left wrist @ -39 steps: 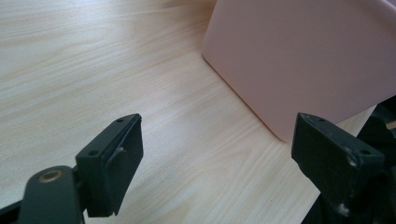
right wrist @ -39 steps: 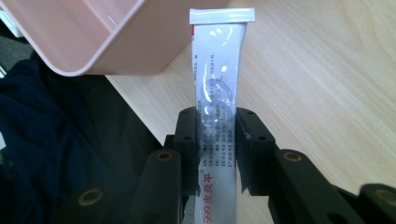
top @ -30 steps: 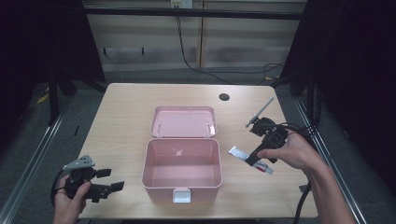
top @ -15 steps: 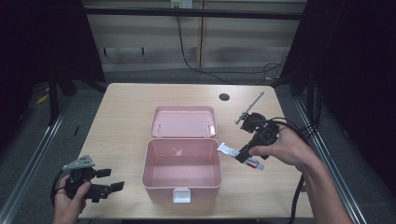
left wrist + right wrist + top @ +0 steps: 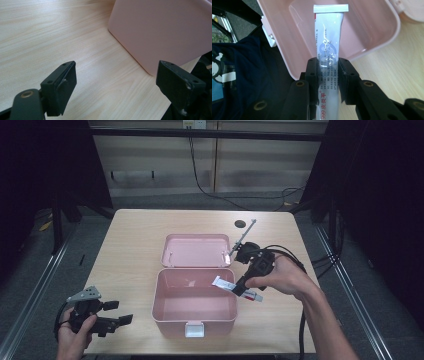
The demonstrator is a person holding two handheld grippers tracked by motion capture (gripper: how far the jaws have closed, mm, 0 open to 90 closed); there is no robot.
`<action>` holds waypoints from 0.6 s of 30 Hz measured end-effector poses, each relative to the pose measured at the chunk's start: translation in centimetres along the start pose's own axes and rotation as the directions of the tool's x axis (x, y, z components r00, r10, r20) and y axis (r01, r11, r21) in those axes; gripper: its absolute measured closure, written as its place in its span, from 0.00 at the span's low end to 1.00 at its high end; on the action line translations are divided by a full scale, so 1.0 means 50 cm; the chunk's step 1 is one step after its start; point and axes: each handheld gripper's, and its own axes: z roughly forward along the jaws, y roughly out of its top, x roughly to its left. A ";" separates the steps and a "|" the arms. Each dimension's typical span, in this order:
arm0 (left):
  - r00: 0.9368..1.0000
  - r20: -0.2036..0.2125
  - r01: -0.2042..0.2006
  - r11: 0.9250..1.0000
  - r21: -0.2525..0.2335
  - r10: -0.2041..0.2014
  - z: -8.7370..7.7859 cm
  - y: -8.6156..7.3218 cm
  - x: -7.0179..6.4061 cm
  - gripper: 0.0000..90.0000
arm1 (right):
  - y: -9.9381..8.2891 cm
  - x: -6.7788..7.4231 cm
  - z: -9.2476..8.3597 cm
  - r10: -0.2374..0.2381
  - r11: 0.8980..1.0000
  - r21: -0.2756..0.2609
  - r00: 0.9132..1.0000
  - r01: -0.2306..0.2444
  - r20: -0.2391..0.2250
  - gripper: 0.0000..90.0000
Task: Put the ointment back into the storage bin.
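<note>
The right gripper [image 5: 243,287] is clamped on a white ointment tube [image 5: 236,288], held at the right rim of the open pink box [image 5: 195,320], crimped end over the interior. The left gripper [image 5: 117,312] is held with jaws apart, nothing between them, at the table's [image 5: 130,240] front left corner

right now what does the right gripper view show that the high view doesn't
Right gripper view alone: the blue logo and print on the white tube, and the right tongs pinching it by its middle.

High view alone: the left tongs open near the table's front left, and the box's open lid lying flat behind it.

Both: the tube's crimped end poised over the pink box.
</note>
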 end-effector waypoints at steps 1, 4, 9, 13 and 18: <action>1.000 0.000 0.000 1.000 0.000 0.000 0.000 0.000 0.000 0.19 | 0.005 0.001 0.004 -0.006 1.000 0.001 1.000 0.006 -0.002 0.80; 1.000 0.002 0.001 1.000 -0.002 -0.001 0.000 0.000 0.000 0.19 | 0.020 0.006 0.016 -0.020 1.000 0.016 1.000 0.020 -0.011 0.80; 1.000 0.003 0.003 1.000 -0.002 -0.003 0.000 0.000 0.000 0.19 | 0.037 0.013 0.030 -0.044 0.998 0.033 0.999 0.045 -0.019 0.80; 1.000 0.002 0.003 1.000 -0.002 -0.003 0.000 0.000 0.000 0.19 | 0.051 0.019 0.042 -0.071 0.996 0.047 0.997 0.072 -0.021 0.80; 1.000 0.001 0.001 1.000 -0.002 -0.001 -0.001 0.000 0.000 0.19 | 0.067 0.030 0.060 -0.101 0.991 0.080 0.994 0.104 -0.034 0.80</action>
